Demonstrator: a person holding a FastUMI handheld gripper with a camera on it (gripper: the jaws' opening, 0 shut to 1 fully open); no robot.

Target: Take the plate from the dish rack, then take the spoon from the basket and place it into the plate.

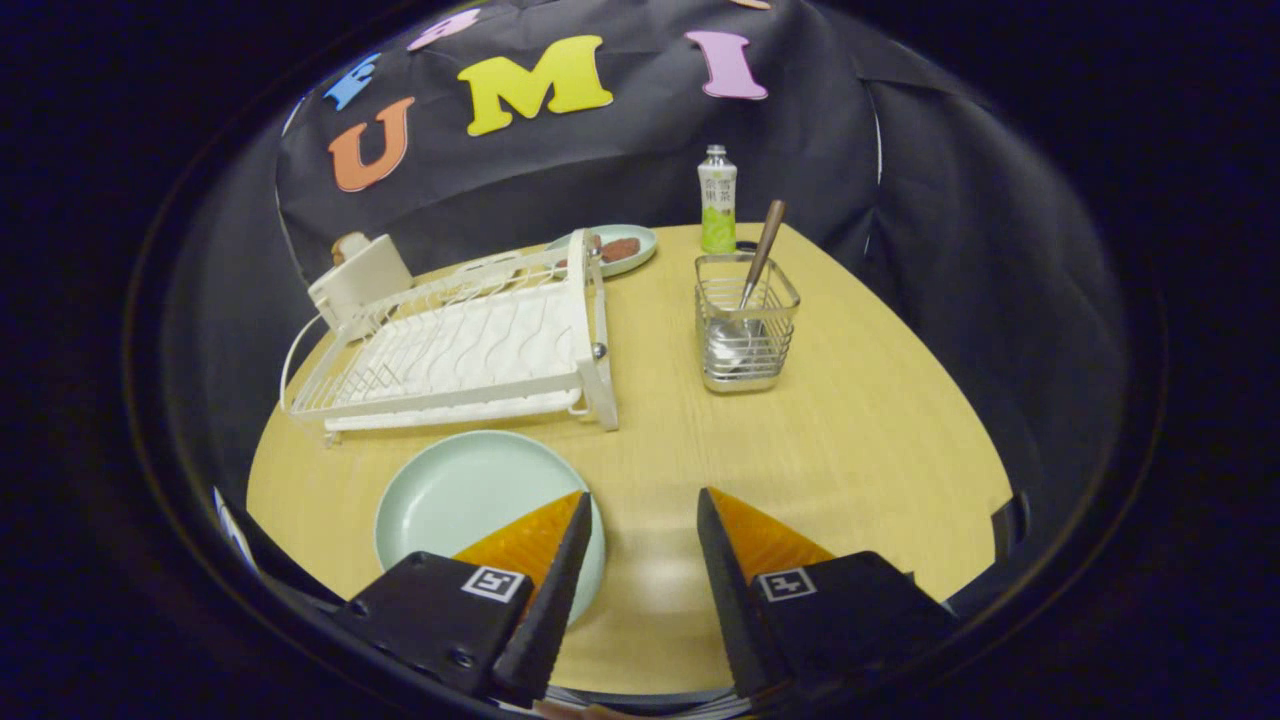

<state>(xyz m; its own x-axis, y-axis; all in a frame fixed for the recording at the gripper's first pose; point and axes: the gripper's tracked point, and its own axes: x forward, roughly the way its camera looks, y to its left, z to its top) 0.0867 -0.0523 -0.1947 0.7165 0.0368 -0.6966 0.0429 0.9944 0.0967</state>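
Gripper (640,520) gapes empty; we risk tipping the basket (746,335) when pulling the leaning spoon (762,250) toward the plate (470,500).

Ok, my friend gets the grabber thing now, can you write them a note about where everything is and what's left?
Hand-held gripper: open, holding nothing, above the table.
Plate: already out of the rack, flat on the table in front of it, partly under one finger.
Spoon: standing in the basket, beyond the fingers.
Done: plate taken from rack.
Left: grab the spoon and put it in the plate.
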